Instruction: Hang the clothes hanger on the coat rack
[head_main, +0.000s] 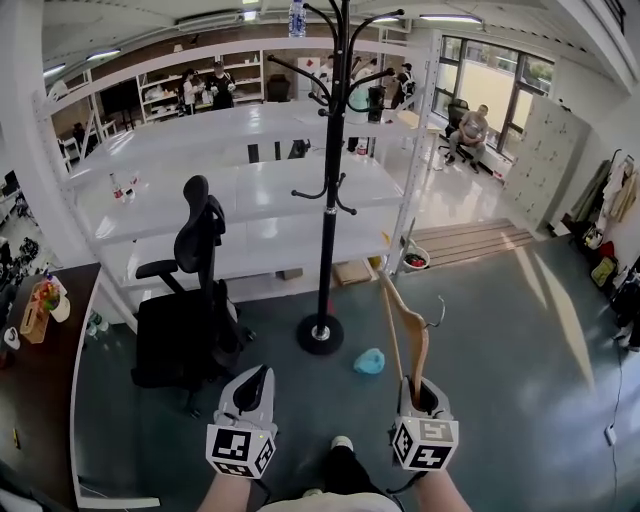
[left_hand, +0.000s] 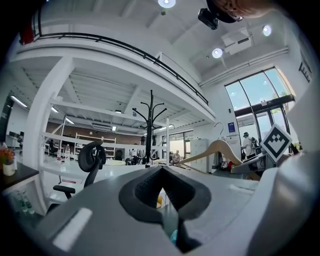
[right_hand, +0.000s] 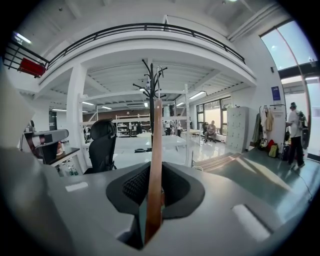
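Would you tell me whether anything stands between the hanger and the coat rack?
Nothing visible does. The hanger in the right tongs faces the coat rack across open floor; the chair stands left of that line.

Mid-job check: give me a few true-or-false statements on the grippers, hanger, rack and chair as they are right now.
1. The right gripper is clamped on the hanger. True.
2. The hanger hangs on the rack. False: it is held in the right gripper, apart from the rack.
3. The left gripper grips the chair. False: its jaws are together on nothing, and the chair stands apart from it.
4. In the head view the chair stands left of the rack. True.
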